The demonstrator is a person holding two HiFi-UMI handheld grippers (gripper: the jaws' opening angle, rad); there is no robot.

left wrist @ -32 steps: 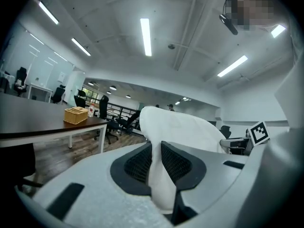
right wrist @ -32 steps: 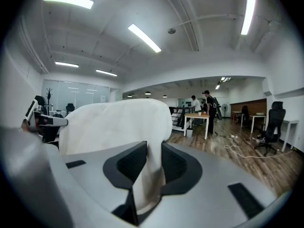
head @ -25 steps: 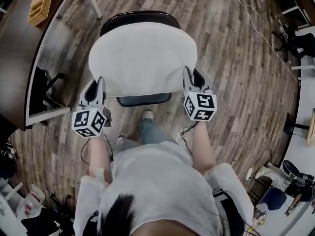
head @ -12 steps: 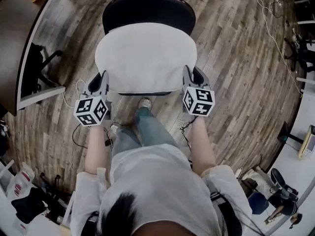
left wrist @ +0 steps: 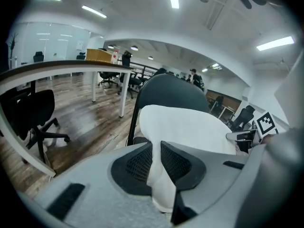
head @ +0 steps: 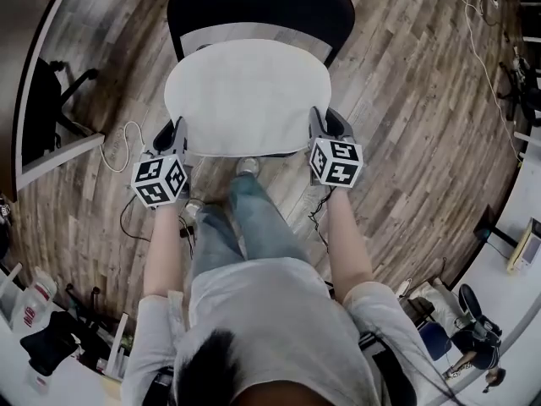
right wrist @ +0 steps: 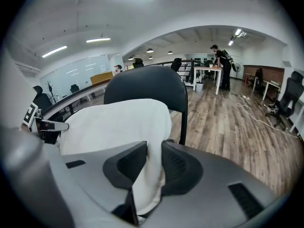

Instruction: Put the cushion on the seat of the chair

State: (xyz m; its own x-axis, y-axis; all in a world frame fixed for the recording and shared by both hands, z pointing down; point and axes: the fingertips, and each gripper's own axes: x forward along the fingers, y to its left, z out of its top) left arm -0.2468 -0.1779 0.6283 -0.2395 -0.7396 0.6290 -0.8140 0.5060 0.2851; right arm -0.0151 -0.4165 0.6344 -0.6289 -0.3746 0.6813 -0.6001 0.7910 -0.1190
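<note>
White, soft cloth: the cushion (head: 247,96) is a limp, light pad that sags between its 2 held corners. It is spread over the seat of the chair (head: 254,7), just in front of the backrest. I cannot tell whether it touches the seat.

The left gripper (head: 176,138) is clamped on the cushion's near corner at the chair's front left, with a fold of cloth pinched between its pads. The right gripper (head: 314,129) pinches the matching corner at the chair's front right.

From the way the cloth bunches in the jaws, I judge it thin at the edge, grippy enough not to slip, and not fragile, so corner holds suit it. Because it is floppy, both corners probably need holding apart and level over the seat. Otherwise the far edge may fold up against the backrest.
</note>
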